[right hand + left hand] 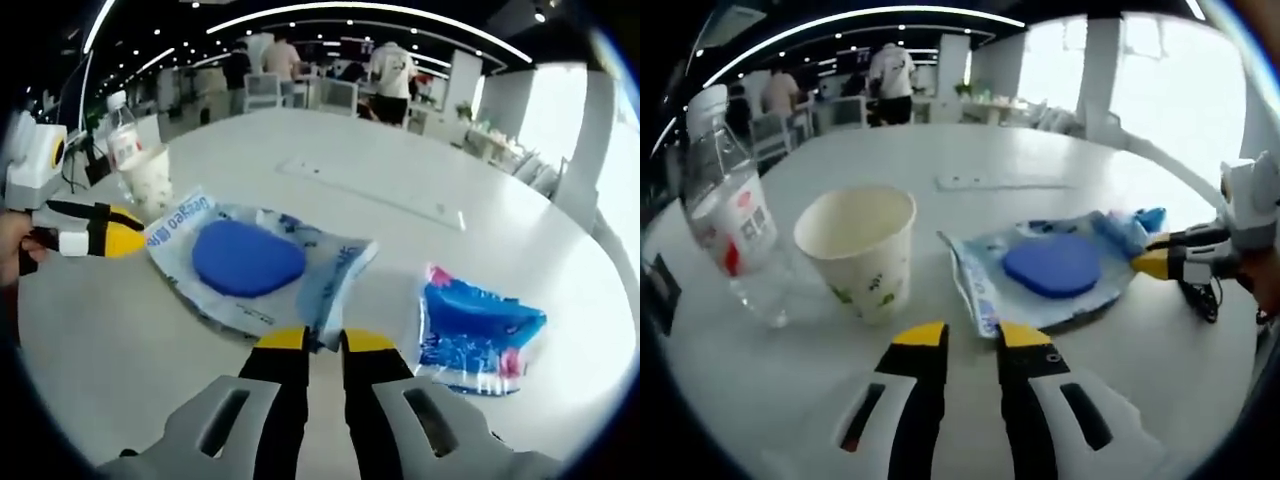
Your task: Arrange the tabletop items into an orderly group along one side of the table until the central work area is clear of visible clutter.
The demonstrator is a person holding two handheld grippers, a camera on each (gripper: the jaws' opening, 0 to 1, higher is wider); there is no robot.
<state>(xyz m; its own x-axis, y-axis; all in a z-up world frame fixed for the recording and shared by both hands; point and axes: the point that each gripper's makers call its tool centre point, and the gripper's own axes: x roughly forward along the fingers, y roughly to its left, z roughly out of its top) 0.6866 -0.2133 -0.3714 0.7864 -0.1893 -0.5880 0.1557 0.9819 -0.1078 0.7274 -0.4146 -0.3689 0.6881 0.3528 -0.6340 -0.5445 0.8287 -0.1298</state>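
Note:
A white-and-blue packet (985, 285) (335, 265) with a round blue pad (1052, 264) (247, 257) on it lies mid-table. My right gripper (326, 342) (1152, 255) is shut on the packet's near corner, jaws almost together. My left gripper (973, 335) (122, 232) stands at the opposite corner with a narrow gap between its jaws, and that corner lies just at the tips. A paper cup (860, 250) (148, 180) stands upright beside a clear water bottle (728, 225) (122, 135). A smaller blue-and-pink packet (478, 335) (1135, 222) lies to the right.
The white table (970, 150) (110, 340) is wide, with a flush cover plate (1000, 183) (370, 195) further back. A black cable (1200, 300) lies near the right gripper. A hand (15, 245) holds the left gripper. People and chairs are beyond the far edge.

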